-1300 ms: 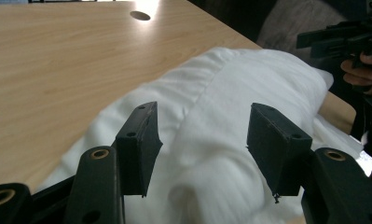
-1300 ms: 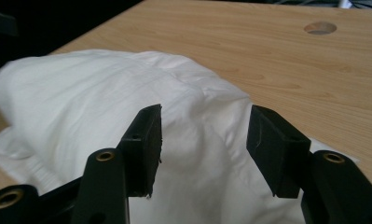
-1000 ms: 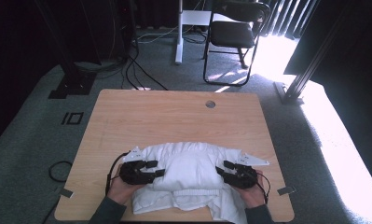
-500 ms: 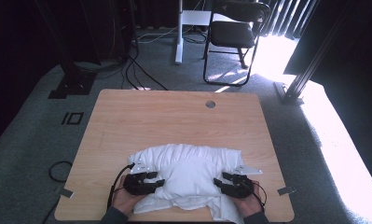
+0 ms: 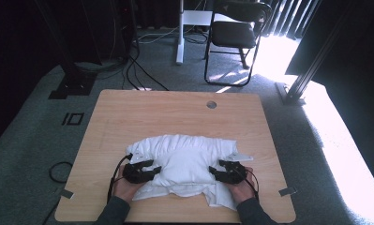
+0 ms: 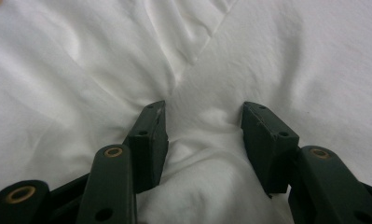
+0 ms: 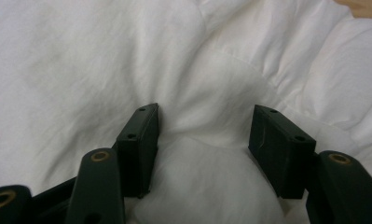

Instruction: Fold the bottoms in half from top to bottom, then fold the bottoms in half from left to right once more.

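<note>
White garment (image 5: 187, 159) drawn nearer the table's near edge, right gripper (image 5: 220, 172) jaws just widened

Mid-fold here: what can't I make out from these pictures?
- High view: the jaws of the left gripper and right gripper are too small to judge.
- Both gripper views: the white cloth bulges between the jaws; whether they pinch it is unclear.
- High view: the cloth's near hem is hidden by the hands; the table underneath is covered.
</note>
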`<state>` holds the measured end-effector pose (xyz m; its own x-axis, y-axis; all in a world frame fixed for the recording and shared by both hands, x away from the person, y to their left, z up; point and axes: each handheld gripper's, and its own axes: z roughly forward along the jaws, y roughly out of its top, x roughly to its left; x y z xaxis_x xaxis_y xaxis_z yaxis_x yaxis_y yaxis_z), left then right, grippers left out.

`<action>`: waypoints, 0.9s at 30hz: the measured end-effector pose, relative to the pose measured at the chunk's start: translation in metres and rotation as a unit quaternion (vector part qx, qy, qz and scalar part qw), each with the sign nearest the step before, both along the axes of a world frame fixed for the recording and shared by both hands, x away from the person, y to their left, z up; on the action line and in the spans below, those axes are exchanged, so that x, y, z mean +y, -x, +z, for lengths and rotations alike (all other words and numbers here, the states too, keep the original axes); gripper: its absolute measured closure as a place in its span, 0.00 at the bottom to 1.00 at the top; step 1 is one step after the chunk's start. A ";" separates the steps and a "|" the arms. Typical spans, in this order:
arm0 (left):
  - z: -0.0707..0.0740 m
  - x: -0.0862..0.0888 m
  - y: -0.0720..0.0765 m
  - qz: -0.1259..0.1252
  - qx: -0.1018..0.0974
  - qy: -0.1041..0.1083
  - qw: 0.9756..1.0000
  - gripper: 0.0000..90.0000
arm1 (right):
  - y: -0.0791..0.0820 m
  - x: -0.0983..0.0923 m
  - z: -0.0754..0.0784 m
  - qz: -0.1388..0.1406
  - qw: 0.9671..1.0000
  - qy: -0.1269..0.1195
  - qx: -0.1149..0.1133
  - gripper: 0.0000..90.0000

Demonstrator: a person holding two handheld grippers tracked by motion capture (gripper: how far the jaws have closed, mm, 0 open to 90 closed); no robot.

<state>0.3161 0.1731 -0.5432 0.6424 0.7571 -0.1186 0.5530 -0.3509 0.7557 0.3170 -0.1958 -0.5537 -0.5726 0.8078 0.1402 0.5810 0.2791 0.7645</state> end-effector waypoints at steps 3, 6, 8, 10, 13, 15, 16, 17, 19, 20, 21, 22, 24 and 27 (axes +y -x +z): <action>0.000 0.003 -0.005 0.006 -0.002 0.002 1.000 0.59 | -0.007 0.002 0.000 -0.001 1.000 0.000 0.000 0.47; 0.001 0.005 -0.012 0.018 -0.001 0.000 1.000 0.59 | -0.021 0.007 0.000 -0.003 1.000 -0.003 0.000 0.46; 0.001 0.006 -0.016 0.024 -0.003 -0.001 1.000 0.59 | -0.027 0.008 0.000 -0.006 1.000 -0.007 0.002 0.46; 0.001 0.008 -0.023 0.032 -0.003 0.003 0.999 0.58 | -0.032 0.010 0.000 -0.010 1.000 -0.013 0.004 0.45; 0.003 0.013 -0.031 0.037 0.003 0.011 0.999 0.56 | -0.037 0.011 0.000 -0.011 1.000 -0.014 0.009 0.42; 0.008 0.016 -0.037 0.044 -0.001 0.011 0.999 0.51 | -0.040 0.012 0.002 -0.014 1.000 -0.014 0.014 0.39; 0.014 0.019 -0.042 0.051 -0.004 0.008 0.999 0.51 | -0.041 0.013 0.002 -0.016 1.000 -0.014 0.015 0.38; 0.019 0.022 -0.045 0.053 -0.006 0.010 0.999 0.47 | -0.042 0.014 0.003 -0.018 1.000 -0.012 0.014 0.38; 0.026 0.026 -0.049 0.060 -0.015 0.005 0.998 0.44 | -0.043 0.016 0.004 -0.023 1.000 -0.008 0.013 0.37; 0.026 0.026 -0.049 0.060 -0.015 0.005 0.998 0.44 | -0.044 0.016 0.005 -0.028 1.000 -0.006 0.012 0.37; 0.039 0.036 -0.052 0.083 -0.024 0.014 0.996 0.44 | -0.044 0.016 0.005 -0.028 1.000 -0.006 0.012 0.37; 0.043 0.042 -0.052 0.090 -0.027 0.026 0.995 0.43 | -0.045 0.019 0.008 -0.041 0.999 -0.003 0.008 0.35; 0.047 0.052 -0.050 0.109 -0.022 0.047 0.993 0.41 | -0.040 0.019 0.016 -0.053 0.998 0.004 -0.015 0.33; 0.044 0.061 -0.048 0.125 0.003 0.054 0.991 0.34 | -0.028 0.020 0.036 -0.077 0.994 0.027 -0.076 0.34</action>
<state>0.3637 0.2343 -0.4993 0.4355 0.8753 -0.2104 0.6165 -0.1197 0.7782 0.3454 -0.1757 -0.5173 -0.4533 0.8912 0.0161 0.4996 0.2391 0.8326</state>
